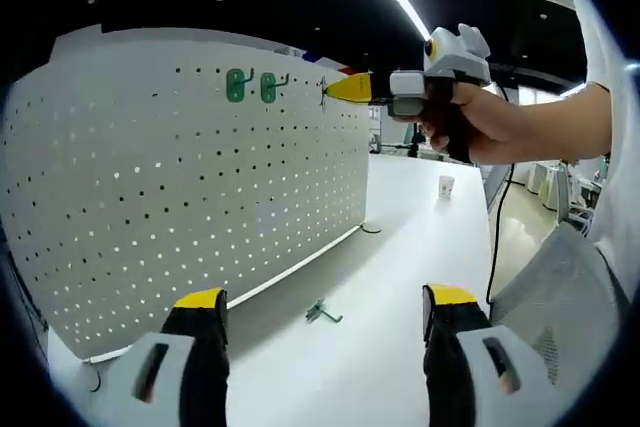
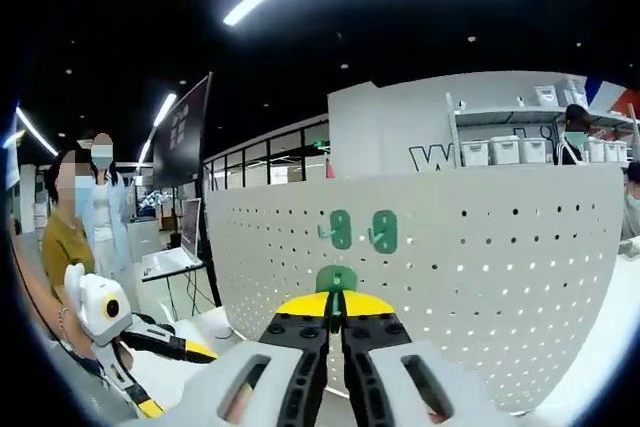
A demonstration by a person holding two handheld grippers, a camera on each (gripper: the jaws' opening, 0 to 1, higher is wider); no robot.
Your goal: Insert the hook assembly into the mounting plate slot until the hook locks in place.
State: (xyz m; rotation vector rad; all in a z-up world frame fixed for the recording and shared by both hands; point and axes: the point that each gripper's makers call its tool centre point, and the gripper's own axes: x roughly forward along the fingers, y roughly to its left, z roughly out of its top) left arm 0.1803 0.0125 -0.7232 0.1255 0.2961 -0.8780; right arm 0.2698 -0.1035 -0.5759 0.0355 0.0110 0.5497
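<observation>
The right gripper (image 2: 337,309), pinching a green hook (image 2: 337,280), faces the pegboard (image 2: 480,247) ahead for insertion, needing a forward push, while the left gripper (image 1: 325,312) idles spread.

Two green plastic hooks (image 1: 251,86) side by side, upper centre, on white perforated metal pegboard (image 1: 180,197). Third green hook (image 1: 322,314) on white surface (image 1: 400,257), lower centre, before pegboard. Right claw (image 1: 345,88) beside mounted pair.
</observation>
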